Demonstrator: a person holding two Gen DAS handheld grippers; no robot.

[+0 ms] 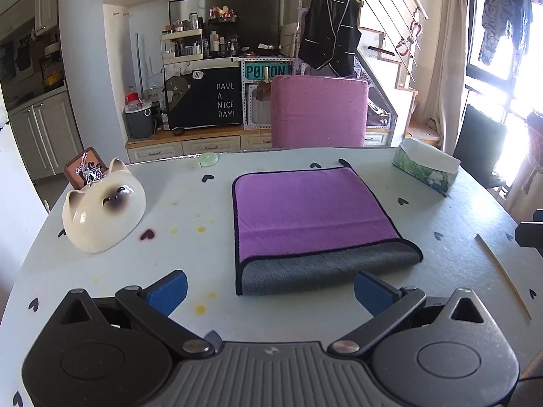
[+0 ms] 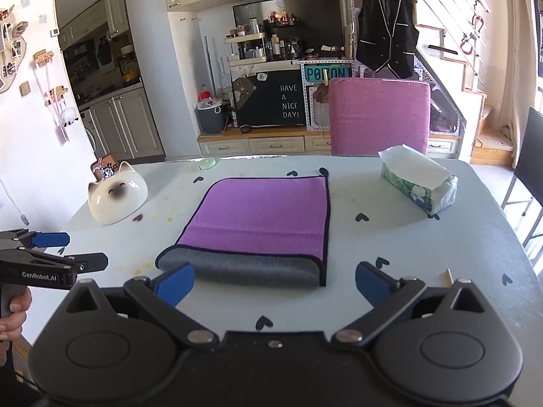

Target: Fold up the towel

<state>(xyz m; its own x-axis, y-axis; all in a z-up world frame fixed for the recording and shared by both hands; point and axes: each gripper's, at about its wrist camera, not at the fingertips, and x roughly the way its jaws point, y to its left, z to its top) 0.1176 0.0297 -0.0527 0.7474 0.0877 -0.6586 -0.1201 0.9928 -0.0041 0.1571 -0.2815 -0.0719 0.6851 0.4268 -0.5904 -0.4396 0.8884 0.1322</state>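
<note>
A towel (image 1: 312, 217) lies folded on the pale table (image 1: 190, 210), purple side up with a grey folded band along its near edge. It also shows in the right wrist view (image 2: 261, 217). My left gripper (image 1: 269, 291) is open and empty, just short of the towel's near grey edge. My right gripper (image 2: 275, 283) is open and empty, also just short of the near edge. The left gripper also shows at the left of the right wrist view (image 2: 68, 251), beside the table's left side.
A white cat-shaped ceramic bowl (image 1: 101, 210) sits on the left of the table. A tissue pack (image 1: 427, 166) lies at the back right. A pink chair (image 1: 319, 112) stands behind the table. A thin wooden stick (image 1: 502, 271) lies at the right.
</note>
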